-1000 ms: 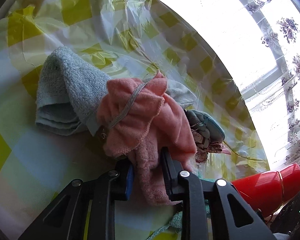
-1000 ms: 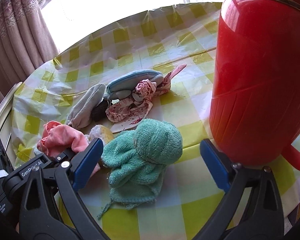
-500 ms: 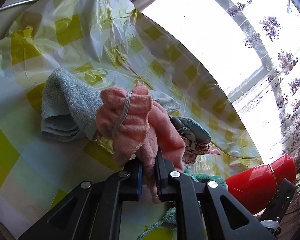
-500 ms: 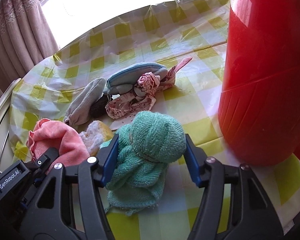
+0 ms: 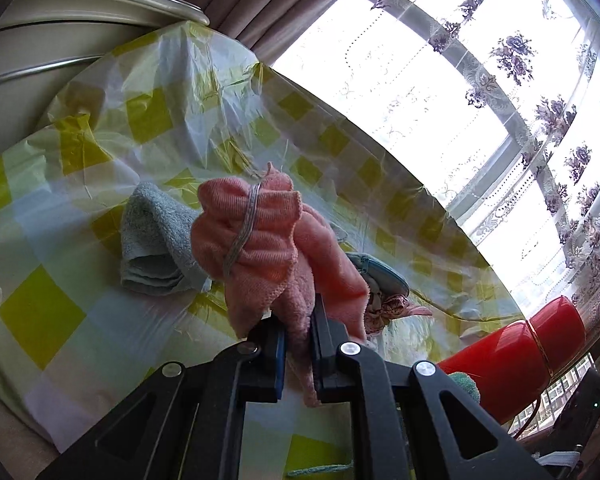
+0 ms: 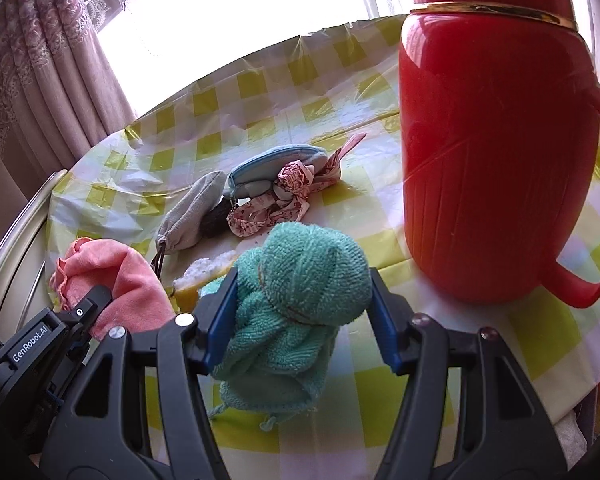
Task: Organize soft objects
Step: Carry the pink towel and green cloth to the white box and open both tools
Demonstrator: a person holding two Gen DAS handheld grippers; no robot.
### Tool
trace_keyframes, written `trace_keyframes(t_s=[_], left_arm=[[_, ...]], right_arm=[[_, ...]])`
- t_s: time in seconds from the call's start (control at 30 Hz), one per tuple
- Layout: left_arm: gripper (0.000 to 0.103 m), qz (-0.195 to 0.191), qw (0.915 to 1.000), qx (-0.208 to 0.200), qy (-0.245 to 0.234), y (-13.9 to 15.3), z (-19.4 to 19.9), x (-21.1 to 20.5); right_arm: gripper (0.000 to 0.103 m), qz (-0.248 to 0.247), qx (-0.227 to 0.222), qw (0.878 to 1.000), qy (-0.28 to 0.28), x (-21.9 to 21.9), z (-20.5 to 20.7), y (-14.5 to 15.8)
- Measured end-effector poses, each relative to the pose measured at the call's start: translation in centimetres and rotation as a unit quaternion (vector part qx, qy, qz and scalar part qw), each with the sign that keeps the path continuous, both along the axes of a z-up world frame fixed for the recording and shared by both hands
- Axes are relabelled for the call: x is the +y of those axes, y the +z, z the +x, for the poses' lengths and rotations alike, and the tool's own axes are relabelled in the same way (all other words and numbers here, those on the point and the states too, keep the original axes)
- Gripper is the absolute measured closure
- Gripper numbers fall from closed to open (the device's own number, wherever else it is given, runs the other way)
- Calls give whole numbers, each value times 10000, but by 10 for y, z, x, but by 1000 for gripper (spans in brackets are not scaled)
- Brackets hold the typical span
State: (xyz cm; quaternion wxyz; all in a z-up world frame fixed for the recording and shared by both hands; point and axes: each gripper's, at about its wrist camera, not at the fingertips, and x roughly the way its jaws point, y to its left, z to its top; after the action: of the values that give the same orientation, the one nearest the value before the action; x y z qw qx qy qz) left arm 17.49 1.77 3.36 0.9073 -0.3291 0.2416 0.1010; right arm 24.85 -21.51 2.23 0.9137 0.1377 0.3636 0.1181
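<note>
Left gripper (image 5: 298, 336) is clamped on the pink cloth (image 5: 260, 248), lifted off the counter (image 5: 60, 312), and right gripper (image 6: 300, 312) is pressed against the green towel bundle (image 6: 300, 280) beside the red jug (image 6: 492, 152), apparently for sorting.

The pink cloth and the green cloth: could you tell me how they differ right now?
The pink cloth is pinched in a thin fold by the left gripper; the green cloth is a rounded bundle filling the right gripper, whose fingers sit wider apart. The pink cloth looks smoother and the green cloth more looped. Both are bunched, each with a band around it.
</note>
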Motion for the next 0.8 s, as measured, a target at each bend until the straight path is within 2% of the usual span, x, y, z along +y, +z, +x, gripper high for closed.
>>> trace_keyframes(t_s=[0.27,0.43,0.8], left_arm=[[92,61,10000,-33,-69,8,-19,-9],[92,33,9997,-73,-246,11,-32,-18],[92,41,9983,-19,-584,17,-52,-44]], right_arm=[[39,78,-37,9999,-88,-32,-29,10],[39,9,-238,9997,-85,-48,-50,21],[39,-28,-159,9996,-211,-91,-81,27]])
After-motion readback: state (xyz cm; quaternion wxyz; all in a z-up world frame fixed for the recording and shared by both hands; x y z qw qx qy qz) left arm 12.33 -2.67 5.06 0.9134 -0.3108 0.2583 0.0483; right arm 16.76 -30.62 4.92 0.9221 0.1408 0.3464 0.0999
